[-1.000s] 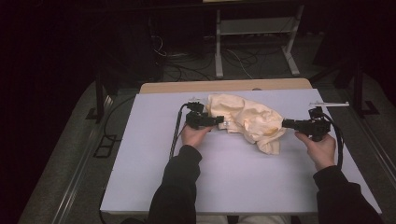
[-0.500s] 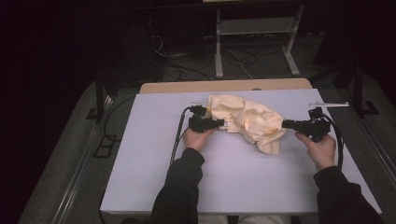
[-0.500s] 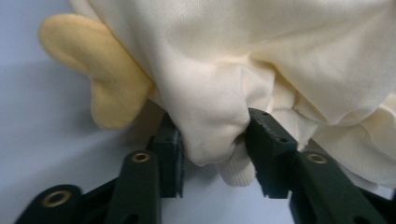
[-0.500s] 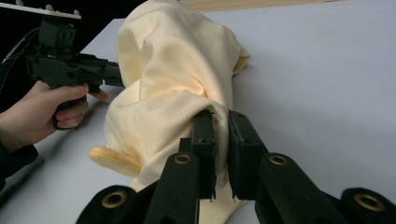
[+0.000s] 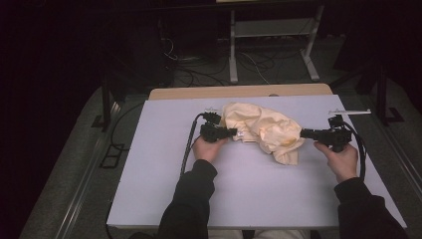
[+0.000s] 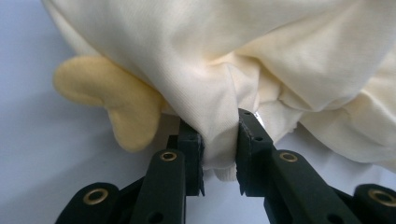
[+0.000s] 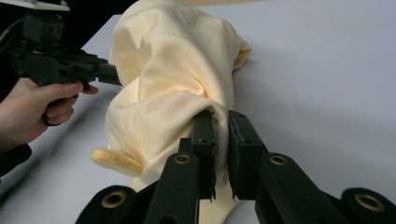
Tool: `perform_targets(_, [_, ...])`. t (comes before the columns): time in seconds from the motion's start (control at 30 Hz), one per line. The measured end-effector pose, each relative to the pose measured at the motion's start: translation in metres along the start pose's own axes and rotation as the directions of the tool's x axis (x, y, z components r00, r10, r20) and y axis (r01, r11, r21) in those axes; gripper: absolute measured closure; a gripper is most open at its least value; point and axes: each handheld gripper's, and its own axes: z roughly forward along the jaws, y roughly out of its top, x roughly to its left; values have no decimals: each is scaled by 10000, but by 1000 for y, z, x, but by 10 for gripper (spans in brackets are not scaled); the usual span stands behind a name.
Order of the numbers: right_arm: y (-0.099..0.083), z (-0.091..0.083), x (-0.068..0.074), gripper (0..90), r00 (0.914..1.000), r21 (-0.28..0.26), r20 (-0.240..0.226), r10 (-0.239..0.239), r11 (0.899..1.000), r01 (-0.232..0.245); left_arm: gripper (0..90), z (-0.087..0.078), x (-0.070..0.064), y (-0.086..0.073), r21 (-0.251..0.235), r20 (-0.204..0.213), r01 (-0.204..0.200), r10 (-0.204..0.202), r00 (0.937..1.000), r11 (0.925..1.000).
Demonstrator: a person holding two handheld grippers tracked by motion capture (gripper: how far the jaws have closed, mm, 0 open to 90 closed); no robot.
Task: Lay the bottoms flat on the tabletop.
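Across the upper middle of the high view, the cream garment point(image 5: 263, 129) lies bunched on the pale bench point(image 5: 149, 169), its long axis running from upper left down to lower right, between the two hands. At its left end the left gripper point(image 5: 233, 132) has its jaws clenched on a fold of the fabric; the left gripper view shows cloth point(image 6: 219, 140) pinched between the two black jaws, with a darker yellow flap point(image 6: 112, 105) hanging at the left of the frame. At the lower right end the right gripper point(image 5: 304, 133) also grasps the garment: in the right gripper view the jaws stand narrowly apart with a ridge of fabric point(image 7: 219, 140) caught between them. From there the left gripper point(image 7: 109, 70) appears in the upper left, touching the far side of the heap. Both hands sit about equally close to the garment, one at each end, so spreading it likely calls for pulling apart along that diagonal.
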Motion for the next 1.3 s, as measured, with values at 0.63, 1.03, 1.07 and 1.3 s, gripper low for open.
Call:
perform_targets(0.63, [8,-10,36,812,9965,-144,-546,-633,9979,626,764,-83,-25,4,-1313,79,-906,924,9957,9872])
perform_targets(1.03, [32,-8,75,812,9800,-136,-1448,-1362,9907,1357,769,-137,-37,14,-2593,91,-1436,1511,9885,9551])
perform_targets(1.07, [34,-8,80,812,9769,-122,-1506,-1517,9884,1516,769,-142,-38,14,-2686,63,-1507,1582,9874,9514])
perform_targets(1.3, [41,-7,111,812,9571,-88,-2032,-2068,9778,2094,771,-173,-55,19,-3061,185,-2015,2174,9759,9304])
